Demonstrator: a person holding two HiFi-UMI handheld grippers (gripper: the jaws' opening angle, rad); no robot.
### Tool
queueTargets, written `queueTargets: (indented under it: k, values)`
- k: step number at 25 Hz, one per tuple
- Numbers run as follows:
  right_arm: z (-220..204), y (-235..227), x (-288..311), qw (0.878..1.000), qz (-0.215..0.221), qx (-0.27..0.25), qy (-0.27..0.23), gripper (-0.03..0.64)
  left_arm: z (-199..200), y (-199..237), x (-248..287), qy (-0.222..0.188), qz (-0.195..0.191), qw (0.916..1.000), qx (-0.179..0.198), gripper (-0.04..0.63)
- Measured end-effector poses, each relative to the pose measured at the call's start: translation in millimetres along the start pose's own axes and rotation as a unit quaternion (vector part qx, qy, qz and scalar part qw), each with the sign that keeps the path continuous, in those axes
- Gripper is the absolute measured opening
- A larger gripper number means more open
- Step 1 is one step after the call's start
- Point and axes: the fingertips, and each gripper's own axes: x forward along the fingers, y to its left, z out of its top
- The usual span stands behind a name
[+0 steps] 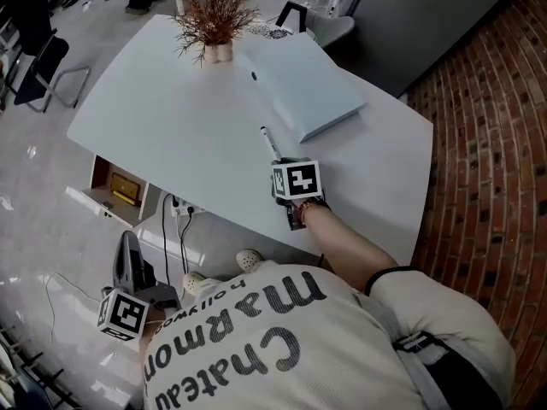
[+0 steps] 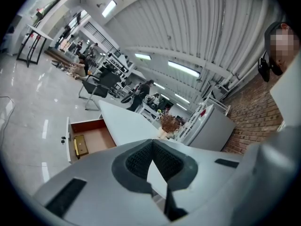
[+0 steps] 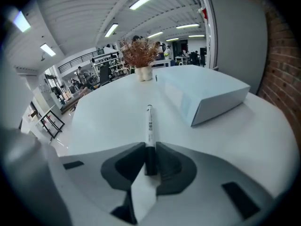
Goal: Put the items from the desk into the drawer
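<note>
A black-and-white marker (image 1: 270, 142) lies on the white desk (image 1: 162, 118), in front of a flat white box (image 1: 299, 88). My right gripper (image 1: 285, 162) points down at the marker's near end. In the right gripper view its pads press both sides of the marker's dark end (image 3: 150, 157), and the white barrel (image 3: 150, 124) sticks out ahead toward the box (image 3: 207, 91). My left gripper (image 1: 127, 244) hangs low beside the desk, jaws together and nothing in them (image 2: 151, 144). The drawer (image 1: 107, 196) stands open under the desk's left edge, with a yellow object (image 2: 80, 145) inside.
A dried plant in a small pot (image 1: 214, 24) stands at the desk's far end. Cables (image 1: 179, 225) hang under the desk and a chair (image 1: 47, 71) stands at the far left. A brick wall (image 1: 487, 169) runs along the right.
</note>
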Motion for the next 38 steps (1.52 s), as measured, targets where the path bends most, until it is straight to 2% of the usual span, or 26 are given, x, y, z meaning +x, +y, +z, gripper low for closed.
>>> queueTargets:
  k: [6, 12, 23, 32, 38]
  values:
    - [2, 10, -5, 0.998, -0.016, 0.064, -0.005, 0.069, 14, 22, -8, 0.014, -0.008, 0.9999, 0.001, 0.002]
    - [-2, 75, -6, 0.997, 0.004, 0.079, -0.004, 0.069, 38, 62, -16, 0.020, -0.022, 0.9995, -0.008, 0.002]
    - [1, 236, 11, 0.998, 0.056, 0.020, 0.005, 0.069, 95, 154, -38, 0.013, -0.023, 0.9995, -0.017, 0.002]
    - [11, 349, 35, 0.994, 0.104, -0.035, 0.009, 0.069, 132, 239, -78, -0.016, 0.015, 0.9993, -0.032, 0.002]
    - [16, 409, 49, 0.990, 0.126, -0.066, 0.015, 0.067, 149, 285, -109, -0.036, 0.046, 0.9973, -0.046, 0.002]
